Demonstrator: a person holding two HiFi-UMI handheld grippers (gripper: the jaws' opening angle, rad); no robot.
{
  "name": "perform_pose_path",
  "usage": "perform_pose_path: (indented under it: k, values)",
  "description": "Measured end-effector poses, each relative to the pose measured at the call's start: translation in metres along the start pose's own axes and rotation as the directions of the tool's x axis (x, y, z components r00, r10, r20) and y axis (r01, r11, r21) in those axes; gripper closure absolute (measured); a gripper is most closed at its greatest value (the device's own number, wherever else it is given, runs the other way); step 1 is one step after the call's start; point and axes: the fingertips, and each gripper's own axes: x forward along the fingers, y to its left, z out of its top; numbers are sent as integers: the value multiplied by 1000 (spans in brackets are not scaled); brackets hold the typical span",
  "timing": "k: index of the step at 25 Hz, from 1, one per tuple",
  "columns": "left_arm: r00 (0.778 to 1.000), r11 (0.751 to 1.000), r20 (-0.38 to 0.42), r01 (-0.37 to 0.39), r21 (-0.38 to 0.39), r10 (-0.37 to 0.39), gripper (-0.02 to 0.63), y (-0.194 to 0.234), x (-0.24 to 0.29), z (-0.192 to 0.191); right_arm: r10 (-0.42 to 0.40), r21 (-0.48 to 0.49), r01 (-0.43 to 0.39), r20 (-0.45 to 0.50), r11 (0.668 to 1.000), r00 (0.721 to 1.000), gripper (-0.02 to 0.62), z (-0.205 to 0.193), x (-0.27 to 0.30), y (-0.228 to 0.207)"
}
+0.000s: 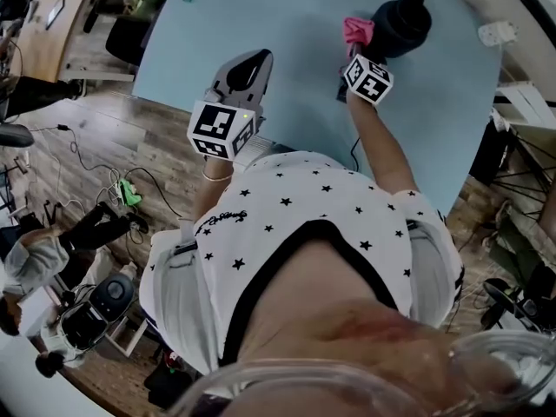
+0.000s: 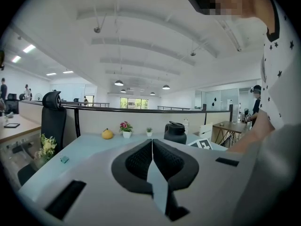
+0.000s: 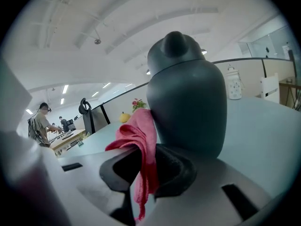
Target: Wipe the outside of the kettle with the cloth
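My right hand-held gripper (image 3: 143, 168) has its jaws closed on a crumpled pink-red cloth (image 3: 138, 135). The cloth's bunched top lies against the side of the dark matte kettle (image 3: 188, 98), which has a rounded body and a knobbed lid and stands upright on the pale blue table (image 1: 287, 24). My left hand-held gripper (image 2: 152, 157) is closed on nothing, above the table's near edge and well apart from the kettle.

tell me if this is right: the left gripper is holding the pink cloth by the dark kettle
Not quite: the right gripper, not the left, is holding the pink cloth by the dark kettle, as the right gripper view shows. The left gripper is shut on nothing.
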Motion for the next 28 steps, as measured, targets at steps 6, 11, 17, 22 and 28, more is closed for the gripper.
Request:
perform_pose_path:
  k: [6,11,17,22,28]
  values:
    - [998,998,2,60,10,-60,577,-12,12,2,-23,-3,23,-1,1000,1000,525,-7,-19,-11]
    - [992,992,6,124,28,-124,577,-31,24,7,-68,34,67,6,997,998,525,-10,-39,-33]
    - [986,985,5,167,43,-167,577,-51,34,9,-138,64,136,23,989,990,525,-6,-56,-75]
    - [985,984,8,171,53,-172,577,-57,34,13,-182,71,179,44,981,982,525,7,-61,-104]
    - [989,987,5,150,52,-150,577,-53,30,12,-221,92,215,50,972,974,525,12,-63,-121]
